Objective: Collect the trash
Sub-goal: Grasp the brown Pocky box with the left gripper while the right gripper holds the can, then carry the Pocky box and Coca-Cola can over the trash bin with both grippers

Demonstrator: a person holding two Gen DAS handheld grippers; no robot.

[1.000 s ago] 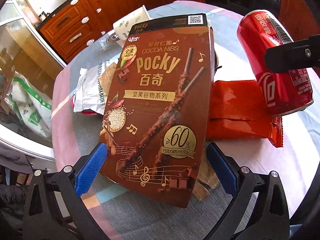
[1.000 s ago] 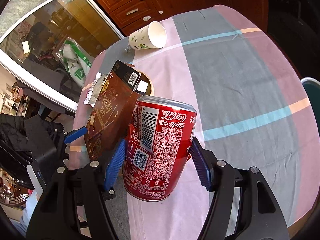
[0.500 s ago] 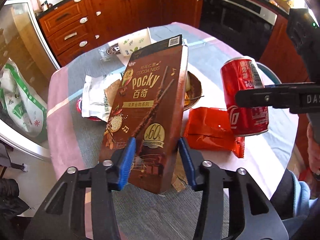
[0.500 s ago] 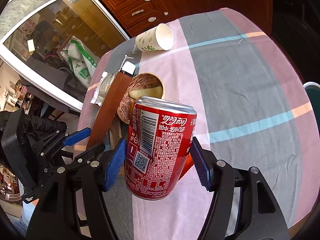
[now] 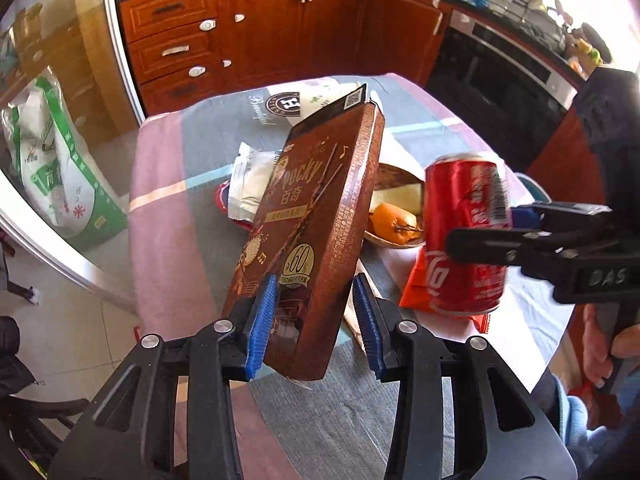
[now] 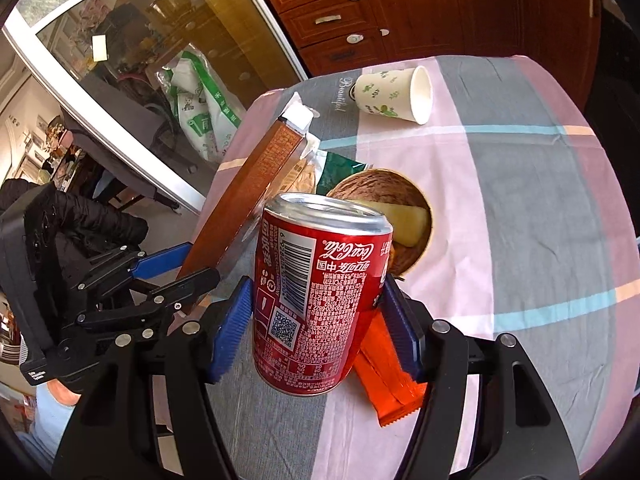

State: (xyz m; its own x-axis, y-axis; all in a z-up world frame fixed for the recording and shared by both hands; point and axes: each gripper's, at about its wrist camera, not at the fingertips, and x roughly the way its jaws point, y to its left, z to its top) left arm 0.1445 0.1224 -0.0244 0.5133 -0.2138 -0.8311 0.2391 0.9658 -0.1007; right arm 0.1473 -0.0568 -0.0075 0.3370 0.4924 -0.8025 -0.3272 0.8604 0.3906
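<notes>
A brown Pocky box [image 5: 320,200] hangs tilted above the table, and my left gripper [image 5: 315,300] is shut on its lower end, blue pads pressing both sides. The right wrist view shows the same box [image 6: 248,196] edge-on with the left gripper [image 6: 176,268] beneath it. A red Coca-Cola can [image 6: 320,248] stands upright in my right gripper [image 6: 316,300], which is shut on its sides and holds it off the cloth. In the left wrist view the can [image 5: 464,232] and right gripper [image 5: 502,226] are at the right.
On the plaid tablecloth [image 6: 520,240] lie a tipped paper cup [image 6: 394,94], a wooden bowl [image 6: 416,200] with peel, an orange wrapper [image 6: 384,376] and a white wrapper [image 5: 248,184]. A green-and-white bag [image 5: 52,184] sits on the floor left. Wooden cabinets [image 5: 260,40] stand behind.
My left gripper closed on the Pocky box and lifted it off the table, tilting it upright. The right gripper carried the can up and sideways.
</notes>
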